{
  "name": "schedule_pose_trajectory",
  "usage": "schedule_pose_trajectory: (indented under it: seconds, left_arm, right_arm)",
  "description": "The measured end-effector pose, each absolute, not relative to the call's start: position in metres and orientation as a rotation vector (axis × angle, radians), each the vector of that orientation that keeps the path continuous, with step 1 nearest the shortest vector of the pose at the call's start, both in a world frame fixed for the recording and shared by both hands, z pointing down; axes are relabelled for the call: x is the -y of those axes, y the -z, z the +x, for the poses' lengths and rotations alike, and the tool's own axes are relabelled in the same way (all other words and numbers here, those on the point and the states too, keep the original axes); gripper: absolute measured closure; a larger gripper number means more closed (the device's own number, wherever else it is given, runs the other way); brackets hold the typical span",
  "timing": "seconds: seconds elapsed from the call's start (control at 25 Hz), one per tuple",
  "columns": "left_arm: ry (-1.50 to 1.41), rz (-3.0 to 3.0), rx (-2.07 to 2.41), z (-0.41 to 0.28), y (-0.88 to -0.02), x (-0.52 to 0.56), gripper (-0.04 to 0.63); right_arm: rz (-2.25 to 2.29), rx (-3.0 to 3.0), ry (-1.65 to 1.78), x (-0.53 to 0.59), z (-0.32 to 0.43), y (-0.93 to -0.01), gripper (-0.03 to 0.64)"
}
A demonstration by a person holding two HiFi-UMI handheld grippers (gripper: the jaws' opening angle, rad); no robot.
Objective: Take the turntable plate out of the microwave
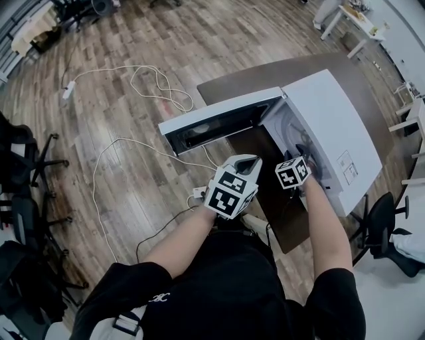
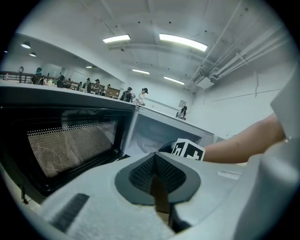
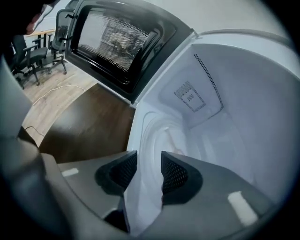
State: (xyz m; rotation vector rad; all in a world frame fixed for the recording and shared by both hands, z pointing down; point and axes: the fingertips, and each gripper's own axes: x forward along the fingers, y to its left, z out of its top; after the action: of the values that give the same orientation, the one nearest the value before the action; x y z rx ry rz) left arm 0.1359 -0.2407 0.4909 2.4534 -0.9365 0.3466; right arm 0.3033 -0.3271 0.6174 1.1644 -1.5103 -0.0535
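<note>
Currently the microwave (image 1: 332,119) stands on a dark brown tabletop (image 1: 252,83) with its door (image 1: 219,123) swung fully open toward the left of the frame. The turntable plate (image 3: 157,133) lies on the cavity floor, not yet lifted; its clear rim shows just ahead of the right tool (image 3: 149,166).

Tool state: the right tool sits at the cavity mouth with jaws wide apart and nothing gripped. Only the pale plate and cavity floor show through the gap. The left tool (image 2: 157,180) has its jaws together and empty, held low in front of the open door.

Step in hand, as judged: reaching for the plate's near rim. Recommended practice:
- Slide one pad under the rim and one over it before closing.
- Grip well onto the rim, since glass is likely slippery.
- Lift clear of the hub, then draw out level.
- Keep the left tool ready to support the far side.

Surroundings: wood-plank floor (image 1: 133,80) with a white cable (image 1: 146,86) looping across it toward the tabletop. Black office chairs (image 1: 26,166) stand at the left edge, and a white table (image 1: 352,20) is at upper right.
</note>
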Motion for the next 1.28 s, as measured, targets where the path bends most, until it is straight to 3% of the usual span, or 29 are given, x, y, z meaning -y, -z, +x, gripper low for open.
schedule_pose_trajectory:
  seconds: [0.4,0.76,1.28]
  left_arm:
    - [-0.358,2.446,0.924,0.144,-0.496,0.245,0.584]
    - [-0.35,2.432,0.936,0.135,-0.498,0.248,0.584]
    - [-0.356,2.397,0.979,0.122,-0.507,0.254,0.584]
  right_arm:
    - [1.09,1.426,0.239,0.332,0.3,-0.616,0.434]
    - [1.149,1.3,0.386,0.331,0.29,-0.623,0.548]
    - [1.206,1.097,0.3,0.346,0.309,-0.627,0.571]
